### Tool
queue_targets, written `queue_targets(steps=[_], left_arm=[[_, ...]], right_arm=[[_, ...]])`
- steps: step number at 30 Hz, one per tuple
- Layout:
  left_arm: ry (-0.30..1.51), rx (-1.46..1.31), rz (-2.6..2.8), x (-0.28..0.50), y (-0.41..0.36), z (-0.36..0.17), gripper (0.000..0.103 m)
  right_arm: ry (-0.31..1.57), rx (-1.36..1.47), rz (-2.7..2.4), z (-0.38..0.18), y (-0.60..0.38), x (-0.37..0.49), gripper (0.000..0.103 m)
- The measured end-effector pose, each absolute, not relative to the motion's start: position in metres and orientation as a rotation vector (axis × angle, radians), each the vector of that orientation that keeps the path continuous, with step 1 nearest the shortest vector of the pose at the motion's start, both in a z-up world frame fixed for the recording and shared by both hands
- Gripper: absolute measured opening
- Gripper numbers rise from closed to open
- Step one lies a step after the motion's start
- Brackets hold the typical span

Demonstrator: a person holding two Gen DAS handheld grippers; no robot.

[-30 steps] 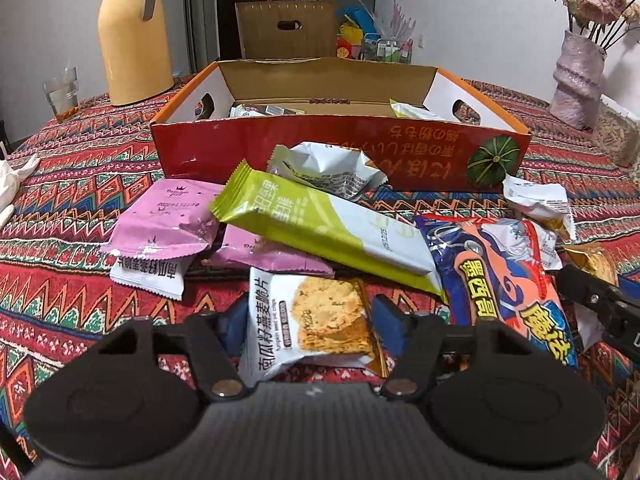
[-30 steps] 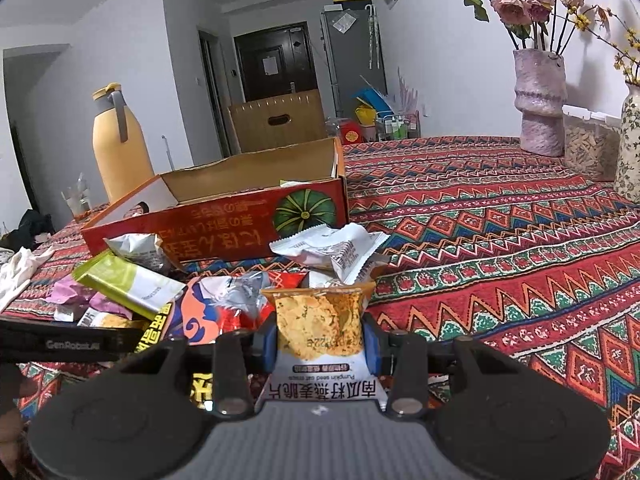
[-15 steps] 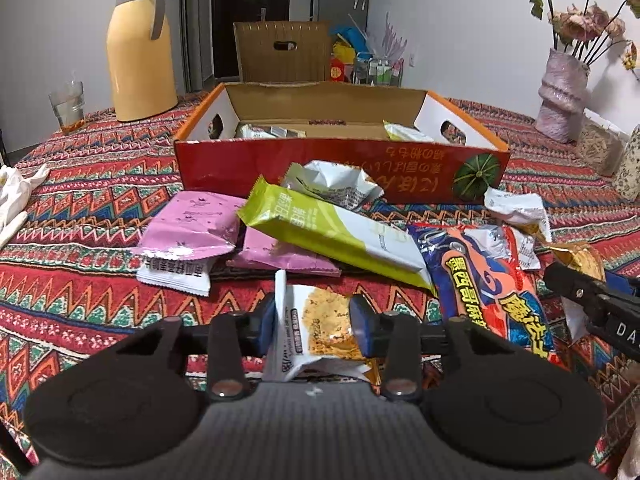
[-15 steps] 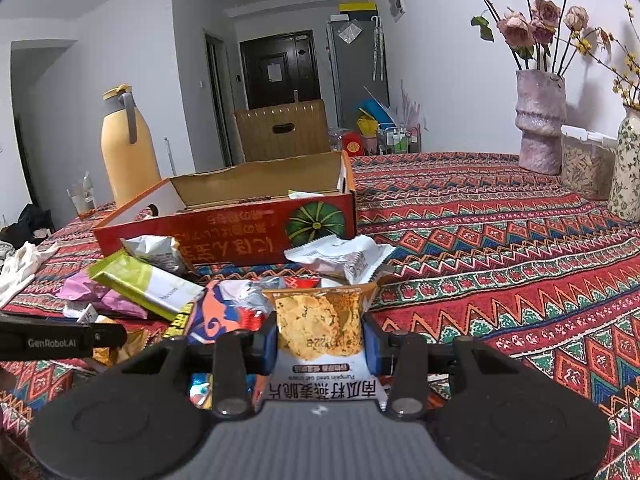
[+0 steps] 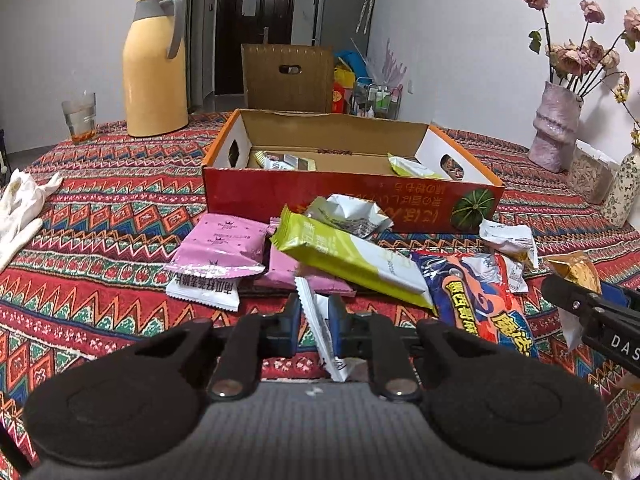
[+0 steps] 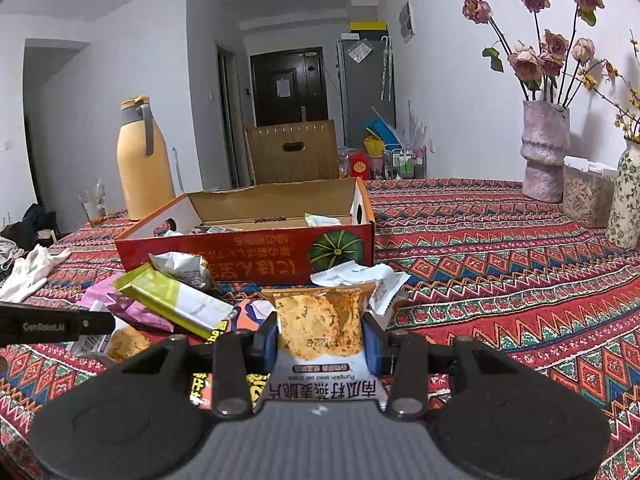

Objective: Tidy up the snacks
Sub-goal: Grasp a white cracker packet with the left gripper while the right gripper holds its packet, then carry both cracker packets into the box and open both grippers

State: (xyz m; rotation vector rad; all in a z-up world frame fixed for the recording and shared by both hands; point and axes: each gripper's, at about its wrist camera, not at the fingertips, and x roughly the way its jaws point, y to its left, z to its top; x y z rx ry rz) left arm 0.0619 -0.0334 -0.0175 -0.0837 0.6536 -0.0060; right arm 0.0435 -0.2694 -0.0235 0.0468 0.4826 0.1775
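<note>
The left gripper (image 5: 314,317) pinches a white packet (image 5: 325,334) edge-on; the right gripper (image 6: 320,338) clamps a cracker packet (image 6: 320,330) flat, picture upward.

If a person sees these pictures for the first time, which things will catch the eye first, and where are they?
Probably the long red cardboard box with a green pumpkin print, standing open mid-table on the bright zigzag-patterned tablecloth, with a heap of loose snack packets before it. Next, each tool grips a white cracker packet: the left tool holds one edge-on, the right tool one flat.
</note>
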Motion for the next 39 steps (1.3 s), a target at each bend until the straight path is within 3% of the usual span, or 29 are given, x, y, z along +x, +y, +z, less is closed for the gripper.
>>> queue_targets(steps=[4,5,8,9,15,20,23,26,33,39], left_arm=[[0.665,-0.097,-0.010,0.062,-0.029,-0.020,0.016],[0.668,-0.103,-0.015,0.062,-0.028,-0.020,0.022],[0.672,-0.098,-0.015,0.061,-0.031,-0.022,0.055],[0.675,-0.093,-0.012,0.062,-0.032,-0.023,0.062],[0.738,-0.033,0.009,0.071,-0.047,-0.039,0.075],[0.770,0.028,0.041,0.076,-0.058,-0.052,0.074],[0.754,0.027,0.007,0.073,-0.061,-0.050,0.050],[0.735,0.027,-0.009,0.068,-0.059,-0.048,0.044],[0.699,-0.001,-0.028,0.060,-0.053,-0.035,0.037],[0.660,-0.020,-0.022,0.056,-0.046,-0.022,0.037]], right_arm=[[0.486,0.047,0.173,-0.024,-0.270,0.042,0.040],[0.486,0.047,0.171,-0.024,-0.270,0.042,0.040],[0.487,0.049,0.171,-0.025,-0.271,0.043,0.040],[0.489,0.050,0.171,-0.025,-0.270,0.043,0.040],[0.505,0.058,0.170,-0.030,-0.273,0.042,0.040],[0.515,0.064,0.169,-0.033,-0.276,0.042,0.040],[0.519,0.066,0.174,-0.034,-0.275,0.041,0.040],[0.518,0.065,0.177,-0.035,-0.274,0.041,0.040],[0.506,0.060,0.182,-0.030,-0.272,0.038,0.040],[0.495,0.052,0.185,-0.026,-0.269,0.035,0.040]])
